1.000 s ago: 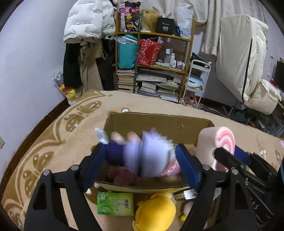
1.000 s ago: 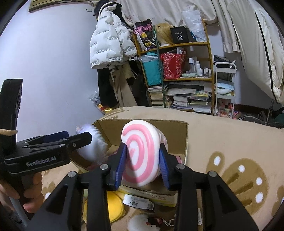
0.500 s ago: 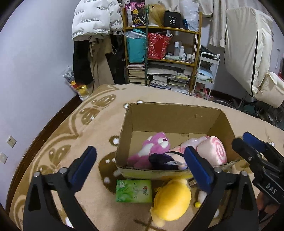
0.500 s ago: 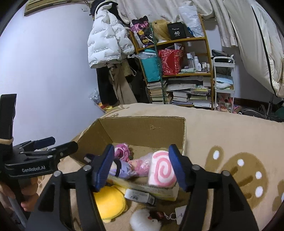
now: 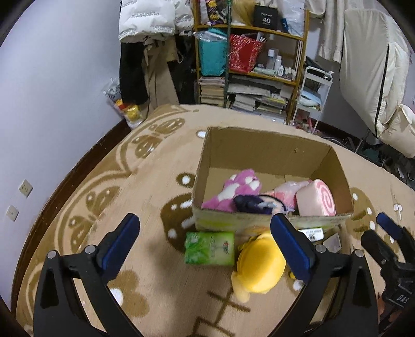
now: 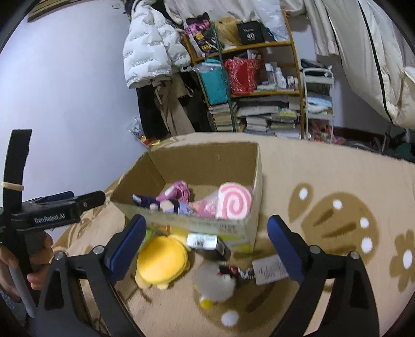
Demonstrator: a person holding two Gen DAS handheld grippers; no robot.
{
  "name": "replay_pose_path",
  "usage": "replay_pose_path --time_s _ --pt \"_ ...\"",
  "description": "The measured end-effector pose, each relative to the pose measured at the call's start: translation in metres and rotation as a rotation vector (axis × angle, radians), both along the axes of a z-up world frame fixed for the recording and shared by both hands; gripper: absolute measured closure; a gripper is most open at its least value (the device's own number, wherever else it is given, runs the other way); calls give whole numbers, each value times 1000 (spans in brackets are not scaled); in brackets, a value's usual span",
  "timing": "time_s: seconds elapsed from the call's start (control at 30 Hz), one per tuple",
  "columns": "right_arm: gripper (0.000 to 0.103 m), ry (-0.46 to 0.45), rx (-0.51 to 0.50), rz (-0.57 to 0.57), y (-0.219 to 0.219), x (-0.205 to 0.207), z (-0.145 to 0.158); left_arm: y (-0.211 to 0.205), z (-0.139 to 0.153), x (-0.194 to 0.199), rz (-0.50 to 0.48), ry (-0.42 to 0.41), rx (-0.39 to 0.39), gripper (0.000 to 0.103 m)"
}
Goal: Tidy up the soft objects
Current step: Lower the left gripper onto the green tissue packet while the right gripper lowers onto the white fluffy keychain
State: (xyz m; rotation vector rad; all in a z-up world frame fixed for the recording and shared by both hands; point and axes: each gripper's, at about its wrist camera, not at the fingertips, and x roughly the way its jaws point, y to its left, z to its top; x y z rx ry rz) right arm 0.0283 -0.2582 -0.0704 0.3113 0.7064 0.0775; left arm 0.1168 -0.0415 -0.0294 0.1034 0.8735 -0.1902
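Round yellow plush toy [image 6: 162, 258] lies on the rug just below the empty, still-opening right hand-held gripper [image 6: 207, 246]; left hand-held gripper [image 5: 205, 248] gapes empty

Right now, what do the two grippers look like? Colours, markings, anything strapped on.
Both are black two-finger frames with blue ribbed pads and silver pivot bolts. The left gripper carries white GenRobot.AI lettering, a black strap and a tan rubber band. The right gripper shows white "DAS" lettering on its side.

A black box [image 5: 267, 19] on the far shelf's top level bears the number "40". The left gripper's [image 6: 66, 211] black body reads "GenRobot.AI". Labels on the near packets are too blurred to read.
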Motion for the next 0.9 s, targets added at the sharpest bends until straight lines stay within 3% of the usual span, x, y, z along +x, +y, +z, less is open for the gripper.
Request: replay_pose_path --time_s 0.47,0.9 --pt "4 128 -41 23 17 9 -33 -4 -30 2 -10 99 96 3" --pt "4 248 -14 -26 11 25 -68 0 -80 33 39 249 92 3"
